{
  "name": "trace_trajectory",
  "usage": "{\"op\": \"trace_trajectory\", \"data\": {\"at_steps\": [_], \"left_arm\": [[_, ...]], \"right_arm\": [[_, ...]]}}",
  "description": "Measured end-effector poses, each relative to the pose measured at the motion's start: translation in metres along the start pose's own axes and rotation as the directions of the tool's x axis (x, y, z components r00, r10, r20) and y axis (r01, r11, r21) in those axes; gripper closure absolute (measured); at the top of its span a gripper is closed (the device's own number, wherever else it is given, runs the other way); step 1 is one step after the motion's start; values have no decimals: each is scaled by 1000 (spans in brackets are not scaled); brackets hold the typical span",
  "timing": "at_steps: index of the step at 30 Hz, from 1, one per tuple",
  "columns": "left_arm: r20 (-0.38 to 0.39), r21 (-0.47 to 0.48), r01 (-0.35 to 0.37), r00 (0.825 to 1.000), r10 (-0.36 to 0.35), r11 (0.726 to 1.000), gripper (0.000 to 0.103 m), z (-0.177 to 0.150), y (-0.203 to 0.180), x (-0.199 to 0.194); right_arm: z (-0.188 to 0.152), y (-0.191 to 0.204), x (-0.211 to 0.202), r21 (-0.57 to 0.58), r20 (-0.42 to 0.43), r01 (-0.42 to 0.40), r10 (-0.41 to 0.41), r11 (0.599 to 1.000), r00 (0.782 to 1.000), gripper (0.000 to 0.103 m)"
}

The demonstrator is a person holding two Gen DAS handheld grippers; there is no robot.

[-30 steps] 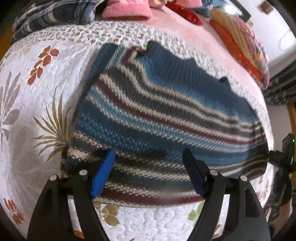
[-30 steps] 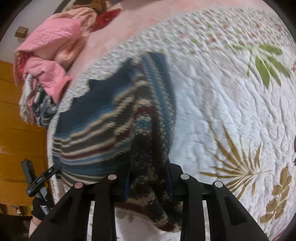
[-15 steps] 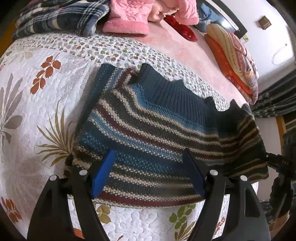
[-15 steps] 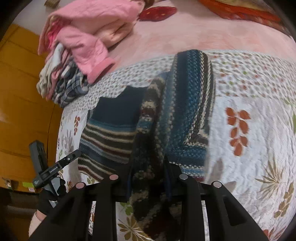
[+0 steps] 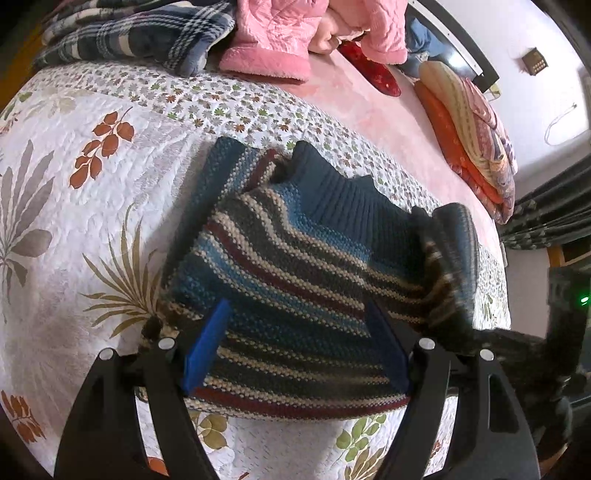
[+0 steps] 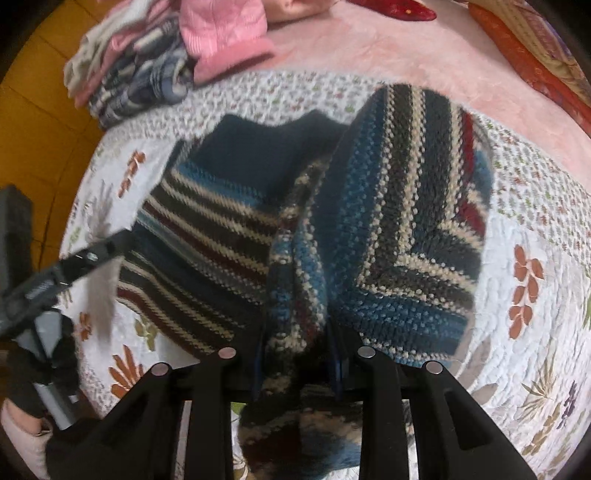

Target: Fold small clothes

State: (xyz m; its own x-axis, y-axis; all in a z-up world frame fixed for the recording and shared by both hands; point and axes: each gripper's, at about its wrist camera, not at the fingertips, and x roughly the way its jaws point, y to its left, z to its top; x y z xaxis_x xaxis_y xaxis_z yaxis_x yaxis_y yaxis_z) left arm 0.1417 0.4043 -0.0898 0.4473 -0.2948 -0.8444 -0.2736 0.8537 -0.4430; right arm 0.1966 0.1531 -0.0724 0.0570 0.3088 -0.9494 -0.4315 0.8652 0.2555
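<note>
Across the quilted bedspread [image 5: 92, 229] lies one striped knit sweater [image 5: 280, 273], its stripes running left to right before the left gripper [image 5: 295, 350], whose blue-padded jaws stand wide apart just over the hem, holding nothing. At the sweater's right side, the right gripper [image 6: 295, 363] has its jaws clamped on a bunched fold of the knit, lifted and turned inward over the body. Judged from this, the right hand is nearer the fold. One heap of other clothes [image 5: 207, 33] sits beyond.
</note>
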Motion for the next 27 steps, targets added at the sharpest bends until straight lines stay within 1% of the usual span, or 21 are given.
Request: {"op": "trace_trajectory", "data": {"at_steps": [2, 3, 5, 6, 8, 11, 13, 15, 19, 22, 25, 26, 27], "left_arm": [[3, -1, 3, 1000, -3, 1000, 28, 1, 0, -1], [3, -2, 5, 1000, -5, 1000, 28, 1, 0, -1], [3, -1, 8, 1000, -8, 1000, 28, 2, -1, -1], [1, 1, 10, 1000, -10, 1000, 28, 1, -1, -1], [-2, 7, 14, 1000, -14, 1000, 28, 1, -4, -1], [-10, 22, 29, 1000, -28, 999, 28, 0, -9, 0], [-15, 34, 40, 999, -39, 999, 28, -1, -13, 1], [-23, 49, 57, 998, -56, 997, 28, -3, -19, 2], [-53, 86, 115, 992, -111, 990, 28, -10, -35, 4], [-79, 122, 153, 986, -144, 981, 28, -17, -48, 8], [-112, 123, 190, 978, -177, 974, 28, -24, -60, 18], [-122, 118, 197, 976, -182, 973, 28, -26, -64, 22], [-130, 117, 200, 974, -184, 973, 28, -28, -67, 27]], "right_arm": [[-1, 2, 9, -4, -9, 3, -3, 1000, 1000, 70], [-2, 2, 15, 6, -13, -17, 17, 1000, 1000, 66], [-4, 1, 19, 22, -12, -60, 60, 998, 998, 52], [-5, 2, 22, 27, -12, -80, 80, 996, 997, 50], [-6, 2, 20, 31, -1, -111, 111, 993, 994, 39], [-8, -5, 8, 68, 26, -184, 183, 981, 983, 38], [-11, -17, -11, 108, 80, -273, 266, 956, 961, 38], [-15, -27, -32, 123, 132, -320, 304, 939, 943, 38], [-40, -59, -75, 167, 212, -333, 296, 928, 931, 38], [-71, -88, -92, 220, 246, -338, 284, 915, 927, 38], [-98, -123, -85, 289, 253, -349, 281, 891, 926, 38], [-99, -130, -80, 314, 242, -343, 275, 885, 931, 38], [-98, -140, -71, 360, 215, -343, 280, 868, 935, 38]]}}
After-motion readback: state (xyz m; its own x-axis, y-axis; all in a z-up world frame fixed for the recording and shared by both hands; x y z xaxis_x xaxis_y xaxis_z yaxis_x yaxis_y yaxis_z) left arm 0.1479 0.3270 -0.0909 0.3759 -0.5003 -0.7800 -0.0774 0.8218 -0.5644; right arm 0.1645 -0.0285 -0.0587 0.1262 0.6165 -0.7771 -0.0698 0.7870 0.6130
